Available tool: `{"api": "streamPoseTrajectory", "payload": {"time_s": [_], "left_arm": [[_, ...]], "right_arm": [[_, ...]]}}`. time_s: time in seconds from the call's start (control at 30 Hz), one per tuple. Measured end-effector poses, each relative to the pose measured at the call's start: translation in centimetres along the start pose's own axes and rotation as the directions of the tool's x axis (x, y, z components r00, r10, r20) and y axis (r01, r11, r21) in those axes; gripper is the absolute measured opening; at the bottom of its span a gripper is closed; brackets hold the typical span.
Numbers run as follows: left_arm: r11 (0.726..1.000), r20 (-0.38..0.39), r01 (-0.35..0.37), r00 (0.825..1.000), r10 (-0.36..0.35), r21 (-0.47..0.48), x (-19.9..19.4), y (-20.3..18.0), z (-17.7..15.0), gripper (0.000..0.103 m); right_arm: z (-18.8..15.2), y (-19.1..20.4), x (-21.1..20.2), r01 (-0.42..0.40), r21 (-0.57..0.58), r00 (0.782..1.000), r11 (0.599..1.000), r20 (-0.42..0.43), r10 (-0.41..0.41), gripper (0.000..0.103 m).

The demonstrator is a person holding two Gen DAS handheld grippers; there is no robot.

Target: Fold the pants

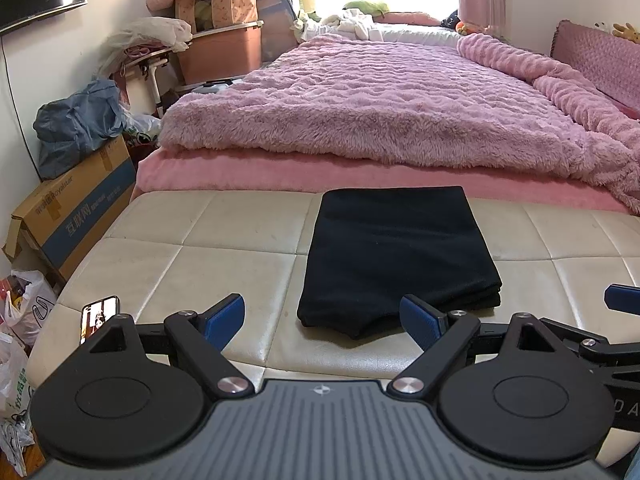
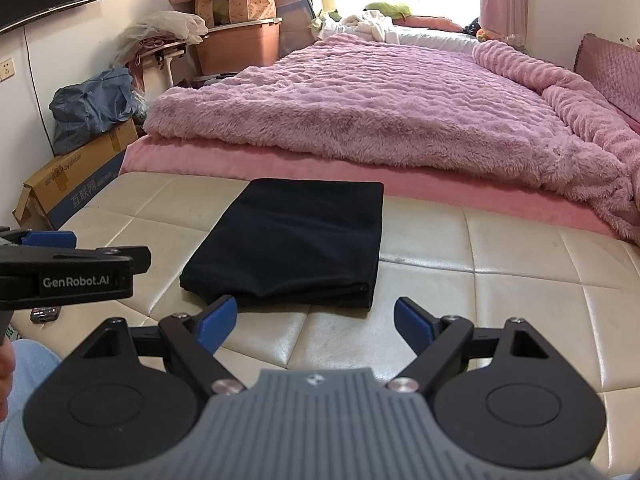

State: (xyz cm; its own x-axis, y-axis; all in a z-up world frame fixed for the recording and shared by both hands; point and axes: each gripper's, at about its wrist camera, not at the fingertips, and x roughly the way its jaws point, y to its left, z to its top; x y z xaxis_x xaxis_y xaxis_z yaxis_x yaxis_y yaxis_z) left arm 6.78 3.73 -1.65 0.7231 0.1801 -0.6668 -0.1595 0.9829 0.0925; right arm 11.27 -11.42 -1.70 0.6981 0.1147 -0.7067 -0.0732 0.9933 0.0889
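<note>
The black pants [image 1: 396, 252] lie folded into a flat rectangle on the cream leather bench [image 1: 200, 256]. They also show in the right wrist view [image 2: 296, 240]. My left gripper [image 1: 322, 320] is open and empty, held just short of the stack's near edge. My right gripper [image 2: 314, 320] is open and empty, also just short of the near edge, to the right of the left one. The left gripper's side [image 2: 76, 276] shows at the left of the right wrist view. A blue fingertip [image 1: 622, 298] of the right gripper shows at the right edge of the left wrist view.
A bed with a pink fluffy blanket [image 1: 380, 108] runs behind the bench. A phone [image 1: 100, 316] lies on the bench's left corner. A cardboard box [image 1: 76, 216], bags [image 1: 24, 320] and storage bins [image 1: 224, 48] crowd the floor at left.
</note>
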Motion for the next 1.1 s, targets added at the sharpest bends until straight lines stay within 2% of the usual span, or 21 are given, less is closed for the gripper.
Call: {"api": "streamPoseTrajectory", "payload": {"time_s": [1.1], "left_arm": [[1.0,0.003,0.002,1.0,-0.002,0.014,-0.41,0.12,0.28,0.102]], "right_arm": [[-0.05,0.19,-0.68,0.009,-0.006,1.0,1.0,0.009,-0.009,0.082]]}}
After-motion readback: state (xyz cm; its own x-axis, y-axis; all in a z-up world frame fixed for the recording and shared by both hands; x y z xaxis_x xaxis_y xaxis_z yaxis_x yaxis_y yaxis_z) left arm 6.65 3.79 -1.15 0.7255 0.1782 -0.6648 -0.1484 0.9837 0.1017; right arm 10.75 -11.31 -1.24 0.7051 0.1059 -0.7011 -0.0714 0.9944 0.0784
